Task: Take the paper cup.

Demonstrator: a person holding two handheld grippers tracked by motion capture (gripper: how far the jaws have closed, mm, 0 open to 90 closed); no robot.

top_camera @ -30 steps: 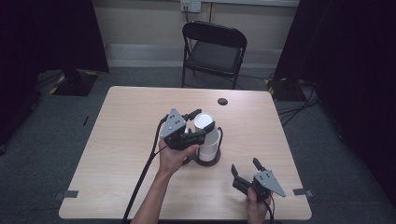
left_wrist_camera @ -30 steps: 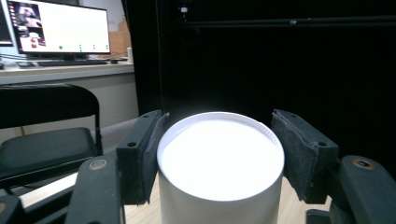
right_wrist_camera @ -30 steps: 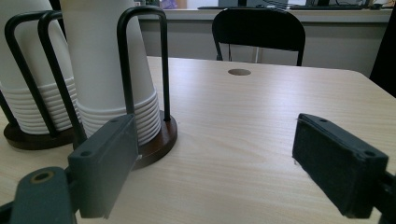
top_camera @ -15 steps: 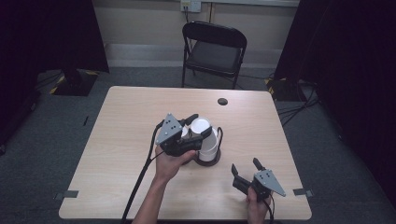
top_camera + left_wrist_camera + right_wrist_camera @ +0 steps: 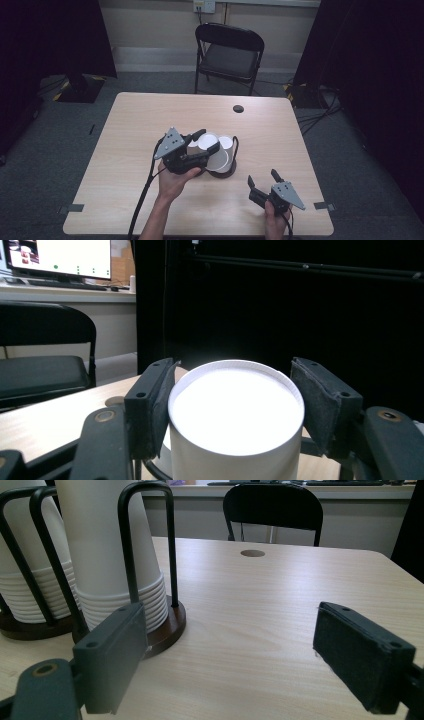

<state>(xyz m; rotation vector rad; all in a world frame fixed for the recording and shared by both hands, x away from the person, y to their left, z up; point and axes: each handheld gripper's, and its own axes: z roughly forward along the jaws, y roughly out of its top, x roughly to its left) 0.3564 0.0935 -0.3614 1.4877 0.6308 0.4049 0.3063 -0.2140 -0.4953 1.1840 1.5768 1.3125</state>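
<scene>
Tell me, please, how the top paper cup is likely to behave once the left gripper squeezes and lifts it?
The cup looks thin-walled and hollow, so it probably dents under a hard squeeze. It seems light. Nested in a stack inside a wire holder, it may drag the next cup up. The left gripper has a pad each side, the right one apart.

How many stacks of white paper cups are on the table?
2, both in the black wire holder mid-table. One stack stands nearer the right gripper; the other stack is beside it. The left gripper reaches one; a single cup can't be counted.
</scene>
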